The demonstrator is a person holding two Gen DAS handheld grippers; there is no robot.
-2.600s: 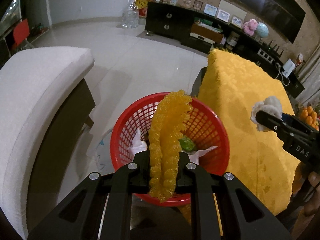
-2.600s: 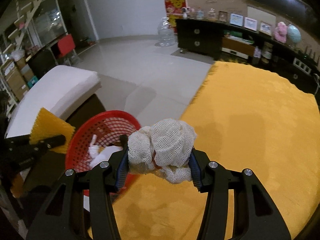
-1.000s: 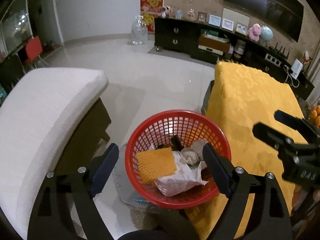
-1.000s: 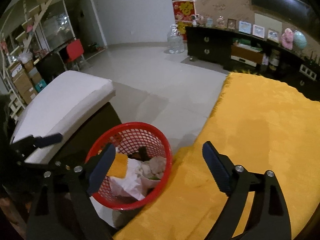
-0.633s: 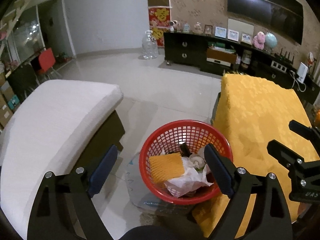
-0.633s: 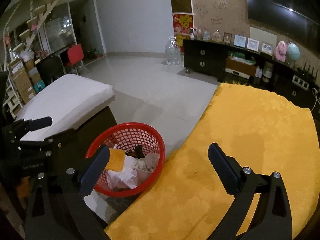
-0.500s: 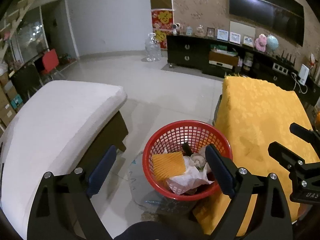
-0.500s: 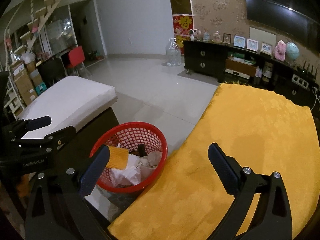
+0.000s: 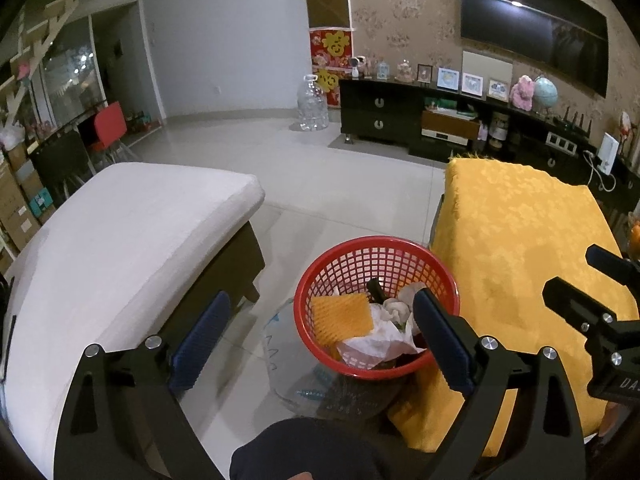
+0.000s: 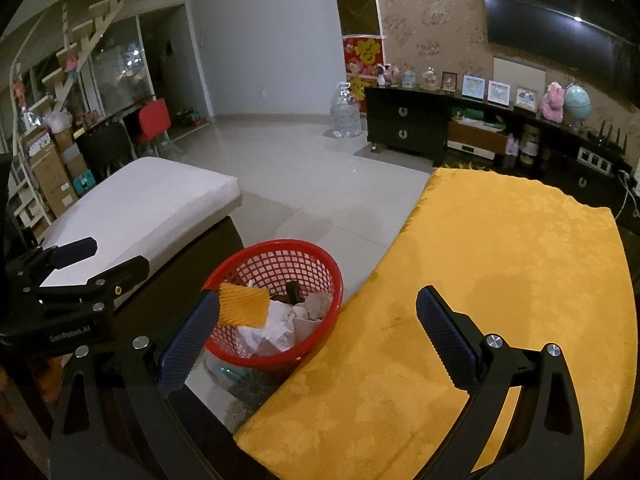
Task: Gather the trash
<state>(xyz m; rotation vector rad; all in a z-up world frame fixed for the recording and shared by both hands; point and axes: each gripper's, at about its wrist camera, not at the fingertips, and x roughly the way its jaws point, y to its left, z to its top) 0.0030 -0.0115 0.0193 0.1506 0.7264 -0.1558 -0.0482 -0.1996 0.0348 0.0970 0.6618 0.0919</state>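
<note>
red plastic mesh basket (image 9: 376, 304) stands on the floor just beside the yellow-cloth table (image 10: 500, 280) and holds the orange foam net (image 9: 342, 318) and crumpled white paper (image 9: 380, 344), so your left gripper (image 9: 320, 340) and right gripper (image 10: 316, 340) hang wide apart with nothing between the fingers, ready for more trash.

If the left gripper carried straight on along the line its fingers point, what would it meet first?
Most likely the red basket on the floor. The open, empty left gripper frames it, and the orange foam net on top of its trash sits near the middle. Depth is unclear; nothing shows in between.
</note>
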